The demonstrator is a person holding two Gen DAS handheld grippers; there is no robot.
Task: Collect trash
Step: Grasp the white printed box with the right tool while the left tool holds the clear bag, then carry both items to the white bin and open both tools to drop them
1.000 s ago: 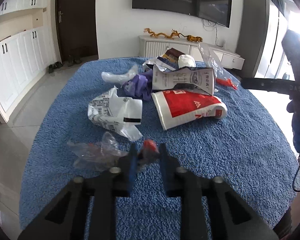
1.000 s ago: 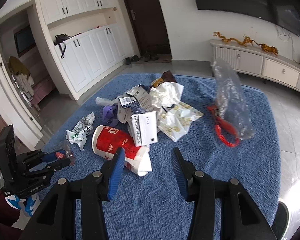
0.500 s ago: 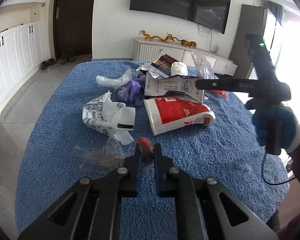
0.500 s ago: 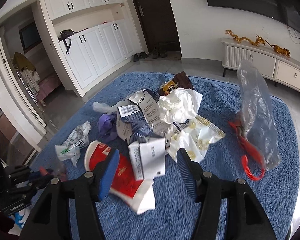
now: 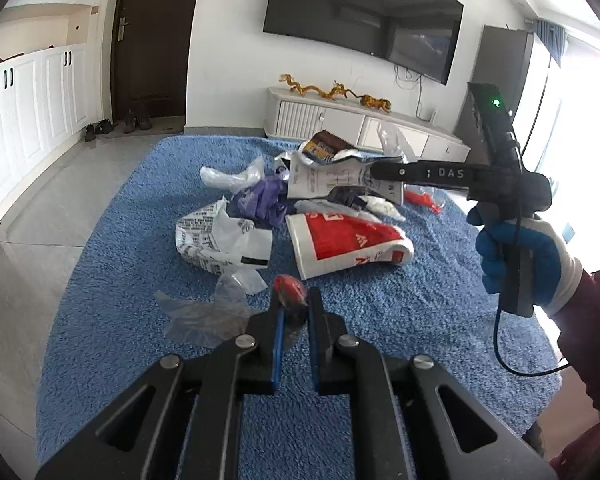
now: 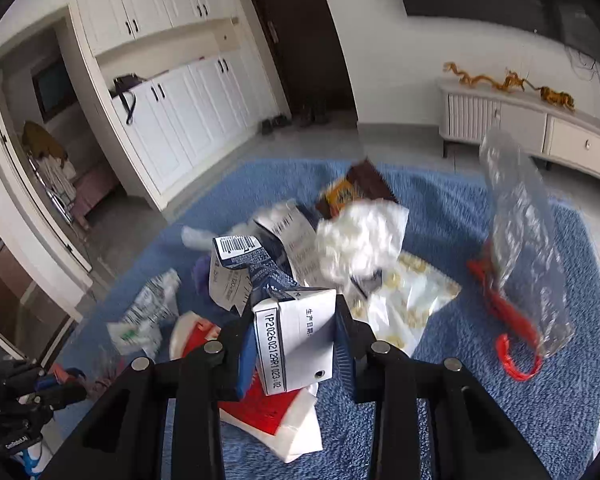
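Trash lies heaped on a blue rug (image 5: 380, 320). My left gripper (image 5: 294, 308) is shut on a clear plastic bag with a red tie (image 5: 288, 286), near the rug's front. My right gripper (image 6: 294, 320) has its fingers around a white and blue carton (image 6: 296, 340) with printed codes; I cannot tell if they press it. In the left wrist view the right gripper (image 5: 384, 171) reaches over the same carton (image 5: 332, 176). A red and white paper bag (image 5: 348, 242) lies under it and also shows in the right wrist view (image 6: 260, 408).
A printed white bag (image 5: 220, 240), purple wrapper (image 5: 260, 200), brown snack packet (image 6: 356, 188), crumpled white tissue (image 6: 360, 236), yellow-spotted wrapper (image 6: 408, 300) and a clear bag with red handles (image 6: 520, 240) lie on the rug. A white cabinet (image 5: 360, 128) stands behind.
My left gripper closed on the red-tied clear bag and lifted it a little. My right gripper moved forward over the heap until the carton sat between its fingers.
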